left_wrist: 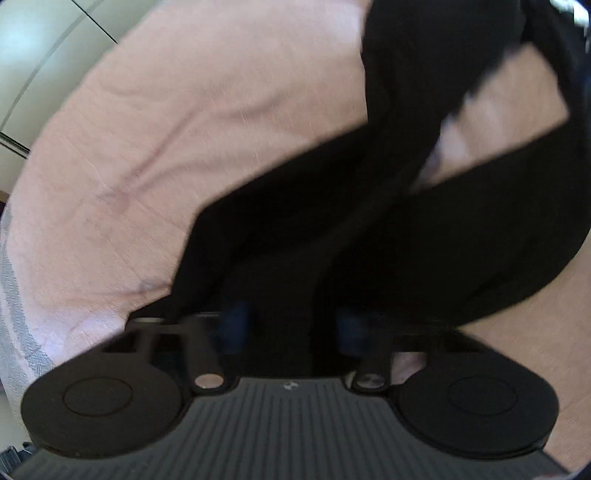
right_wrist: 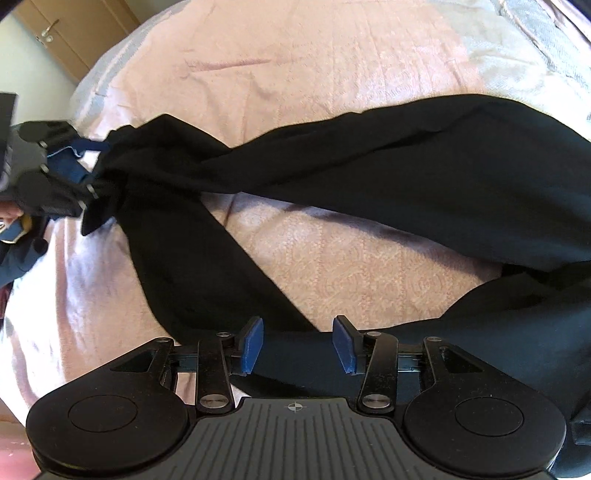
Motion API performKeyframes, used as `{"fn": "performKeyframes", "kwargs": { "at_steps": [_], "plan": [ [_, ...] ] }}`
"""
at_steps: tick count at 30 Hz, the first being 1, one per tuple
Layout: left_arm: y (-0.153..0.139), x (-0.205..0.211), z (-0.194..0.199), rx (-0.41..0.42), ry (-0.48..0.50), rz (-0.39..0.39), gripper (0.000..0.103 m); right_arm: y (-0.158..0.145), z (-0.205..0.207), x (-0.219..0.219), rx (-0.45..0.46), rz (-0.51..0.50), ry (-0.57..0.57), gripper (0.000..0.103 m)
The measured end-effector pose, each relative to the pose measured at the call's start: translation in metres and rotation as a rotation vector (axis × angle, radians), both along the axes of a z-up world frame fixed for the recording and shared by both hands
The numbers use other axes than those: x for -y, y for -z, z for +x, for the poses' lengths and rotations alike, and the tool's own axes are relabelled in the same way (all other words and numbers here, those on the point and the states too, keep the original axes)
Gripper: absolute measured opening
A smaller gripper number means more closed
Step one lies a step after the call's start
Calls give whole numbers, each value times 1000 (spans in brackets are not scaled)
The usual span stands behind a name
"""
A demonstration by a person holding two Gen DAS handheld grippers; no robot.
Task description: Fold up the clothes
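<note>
A black garment [right_wrist: 406, 166] lies stretched and twisted across a pink bedspread [right_wrist: 314, 62]. My right gripper [right_wrist: 298, 343] is open, its blue pads [right_wrist: 253, 345] on either side of a black fold at the near edge. My left gripper [right_wrist: 92, 166] appears at the far left of the right wrist view, holding a bunched end of the garment lifted off the bed. In the blurred left wrist view the garment [left_wrist: 332, 240] covers the left gripper [left_wrist: 291, 325], and its blue pads [left_wrist: 236, 321] barely show on both sides of the cloth.
The pink bedspread [left_wrist: 184, 129] has a grey striped border [left_wrist: 14, 314] at its left edge. A wooden door [right_wrist: 74, 33] stands beyond the bed. A pale blue patterned cover [right_wrist: 535, 48] lies at the far right.
</note>
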State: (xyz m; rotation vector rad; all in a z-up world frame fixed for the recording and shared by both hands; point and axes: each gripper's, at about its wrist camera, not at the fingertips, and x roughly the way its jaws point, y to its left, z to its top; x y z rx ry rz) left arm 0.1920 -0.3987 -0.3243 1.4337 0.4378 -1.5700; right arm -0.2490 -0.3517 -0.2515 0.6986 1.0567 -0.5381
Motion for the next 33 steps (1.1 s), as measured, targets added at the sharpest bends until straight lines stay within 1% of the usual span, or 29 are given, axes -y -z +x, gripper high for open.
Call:
{"fn": "performKeyframes", "kwargs": {
  "at_steps": [2,5,6,8,9,10,11,12,13,14,16,17,19,21,23,24,26,27,28,30,32,33],
  "plan": [
    [-26,6,23,-90,-65,7,3,1,-3,4,-9,2,8,46],
    [-66,15,57,-224,-161,18,2,1,-6,9,-17,3,18,46],
    [-75,20,67,-240,-191,8,3,2,-6,11,-19,1,21,46],
    [-85,37,85,-199,-245,-46,7,2,-4,12,-21,-3,26,46],
    [-89,45,94,-179,-272,-73,19,1,-3,14,-22,-5,30,46],
    [-94,53,103,-158,-298,-100,44,1,-2,15,-21,-8,35,46],
    [-98,61,112,-138,-325,-127,55,1,0,15,-20,-11,40,46],
    [-103,69,121,-117,-352,-153,61,-1,0,15,-18,-12,46,46],
    [-108,77,129,-97,-378,-180,57,-2,0,16,-17,-13,51,46],
    [-112,85,138,-76,-405,-207,56,-4,0,16,-16,-15,55,46],
    [-121,101,156,-34,-457,-261,57,-5,-1,14,-15,-14,63,46],
    [-122,103,161,-27,-474,-270,57,-5,-2,13,-15,-11,68,46],
    [-111,92,160,-37,-476,-245,57,-4,-5,9,-21,-2,74,46],
    [-98,76,158,-18,-463,-218,58,-1,-7,6,-32,8,78,46],
    [-89,58,153,-16,-432,-196,57,3,-8,3,-40,18,80,46],
    [-83,45,145,-26,-387,-183,57,3,-9,4,-44,21,75,47],
    [-70,18,125,-34,-264,-151,59,1,-7,1,-51,13,48,47],
    [-62,2,113,-23,-190,-137,60,0,-4,-2,-54,3,27,47],
    [-53,-14,98,5,-102,-126,62,-2,-1,-6,-59,-8,2,47],
    [-30,-49,68,74,74,-89,63,-5,2,-14,-76,-33,-50,47],
    [-4,-73,44,136,207,-58,63,-5,-2,-20,-90,-47,-63,47],
    [8,-81,35,171,260,-59,63,-5,-7,-21,-96,-45,-51,47]
  ]
}}
